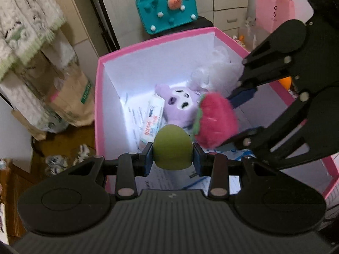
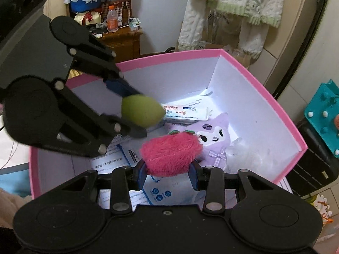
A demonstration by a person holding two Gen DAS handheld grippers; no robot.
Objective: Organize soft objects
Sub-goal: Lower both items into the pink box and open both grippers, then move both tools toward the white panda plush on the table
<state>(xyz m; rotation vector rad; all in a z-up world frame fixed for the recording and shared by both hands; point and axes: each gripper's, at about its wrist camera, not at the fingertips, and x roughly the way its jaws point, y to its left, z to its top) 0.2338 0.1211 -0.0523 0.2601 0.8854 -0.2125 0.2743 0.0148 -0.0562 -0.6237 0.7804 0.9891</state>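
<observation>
My left gripper [image 1: 172, 157] is shut on a green egg-shaped sponge [image 1: 172, 147] and holds it over the pink box [image 1: 148, 42]. It also shows in the right wrist view [image 2: 137, 118] with the sponge [image 2: 142, 111]. My right gripper [image 2: 168, 172] is shut on a fluffy pink strawberry plush [image 2: 170, 155], also above the box [image 2: 169, 57]; it shows in the left wrist view [image 1: 233, 120] with the plush [image 1: 216, 119]. In the box lie a purple plush [image 1: 180, 105] [image 2: 211, 135], a wipes pack [image 1: 151, 119] [image 2: 184, 112] and a white fluffy item [image 1: 222, 67].
A teal felt bag [image 1: 167, 6] stands behind the box, a pink paper bag [image 1: 273, 10] to its right. Brown paper bags [image 1: 72, 97] and hanging fluffy clothes [image 1: 25, 27] are left of the box. A wooden cabinet [image 2: 125, 40] holds bottles and baskets. Papers [image 2: 118, 156] line the box floor.
</observation>
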